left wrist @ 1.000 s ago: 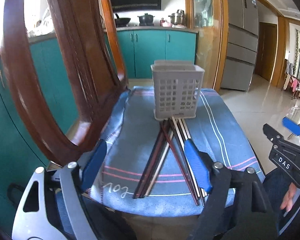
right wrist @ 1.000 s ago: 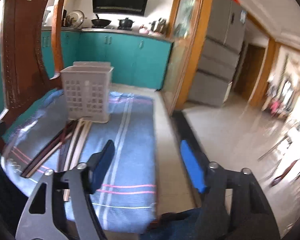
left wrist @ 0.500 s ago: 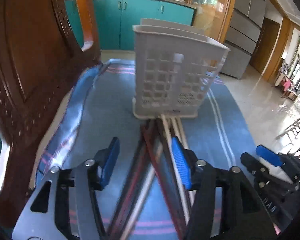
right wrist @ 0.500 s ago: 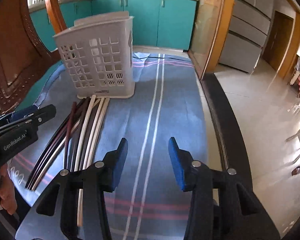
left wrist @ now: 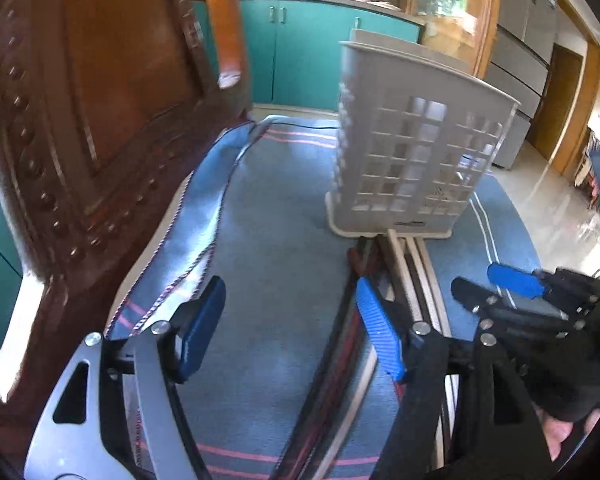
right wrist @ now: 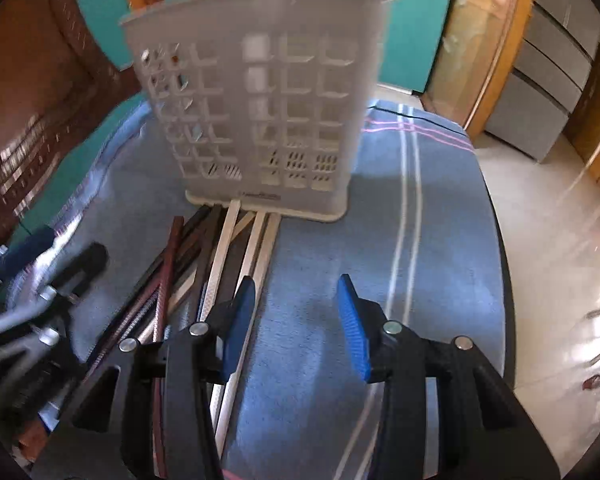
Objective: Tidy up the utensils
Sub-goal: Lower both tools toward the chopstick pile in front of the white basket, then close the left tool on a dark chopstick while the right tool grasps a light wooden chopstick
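Note:
A grey slotted utensil basket (left wrist: 412, 152) (right wrist: 260, 104) stands upright on a blue striped cloth (left wrist: 284, 248) (right wrist: 420, 216). A fan of dark, red-brown and pale chopsticks (left wrist: 404, 280) (right wrist: 216, 264) lies on the cloth with their far ends against the basket's base. My left gripper (left wrist: 290, 328) is open and empty, low over the cloth to the left of the chopsticks. My right gripper (right wrist: 296, 320) is open and empty, low over the cloth at the right edge of the chopsticks; it also shows in the left wrist view (left wrist: 496, 284).
A carved wooden chair back (left wrist: 100, 120) (right wrist: 32, 112) rises along the cloth's left side. Teal cabinets (left wrist: 300, 44) stand behind. The cloth's right edge drops to a tiled floor (right wrist: 548, 248).
Both grippers have moved forward and down toward the basket and chopsticks. The left gripper has shifted left of the chopsticks; the right has come up to their right edge.

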`<control>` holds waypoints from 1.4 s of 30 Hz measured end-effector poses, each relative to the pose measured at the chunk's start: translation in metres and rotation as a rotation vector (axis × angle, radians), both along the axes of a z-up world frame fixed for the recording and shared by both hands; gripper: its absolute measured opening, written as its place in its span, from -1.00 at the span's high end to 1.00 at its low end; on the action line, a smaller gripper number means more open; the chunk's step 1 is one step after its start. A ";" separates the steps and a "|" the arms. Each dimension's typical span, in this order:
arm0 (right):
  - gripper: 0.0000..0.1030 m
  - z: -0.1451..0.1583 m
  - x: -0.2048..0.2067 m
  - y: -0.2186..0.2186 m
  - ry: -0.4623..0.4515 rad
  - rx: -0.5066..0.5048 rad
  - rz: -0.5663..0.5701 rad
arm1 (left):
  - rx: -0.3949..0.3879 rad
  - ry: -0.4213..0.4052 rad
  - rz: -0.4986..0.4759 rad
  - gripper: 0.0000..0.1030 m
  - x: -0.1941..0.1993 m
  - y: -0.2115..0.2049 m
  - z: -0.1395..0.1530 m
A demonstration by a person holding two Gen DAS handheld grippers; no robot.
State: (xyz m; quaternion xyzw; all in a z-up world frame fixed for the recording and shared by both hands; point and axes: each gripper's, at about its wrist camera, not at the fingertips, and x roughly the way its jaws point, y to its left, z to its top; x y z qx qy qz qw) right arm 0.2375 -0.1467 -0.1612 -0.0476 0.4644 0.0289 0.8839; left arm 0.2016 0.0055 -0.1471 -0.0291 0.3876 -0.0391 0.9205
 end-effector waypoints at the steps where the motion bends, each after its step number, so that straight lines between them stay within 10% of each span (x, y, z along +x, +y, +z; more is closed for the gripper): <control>1: 0.15 -0.005 0.001 0.001 0.015 -0.003 0.003 | -0.002 0.003 0.003 -0.33 0.000 0.002 0.000; 13: 0.15 0.000 0.003 -0.035 0.011 0.131 -0.050 | -0.029 0.104 -0.053 -0.30 0.014 -0.003 -0.022; 19: 0.15 -0.002 0.004 -0.040 0.036 0.169 -0.051 | -0.036 0.158 -0.089 0.04 0.022 -0.008 -0.041; 22: 0.15 -0.007 0.004 -0.037 0.034 0.165 -0.047 | -0.079 0.164 -0.102 0.58 0.024 -0.004 -0.044; 37: 0.15 -0.016 0.016 -0.006 0.054 0.140 0.002 | 0.002 0.165 -0.112 0.80 0.014 -0.021 -0.041; 39: 0.56 -0.017 0.016 -0.011 0.066 0.194 0.018 | -0.010 0.173 -0.111 0.82 0.011 -0.018 -0.040; 42: 0.62 -0.017 0.014 -0.020 0.092 0.227 0.022 | -0.024 0.187 -0.105 0.83 0.008 -0.012 -0.039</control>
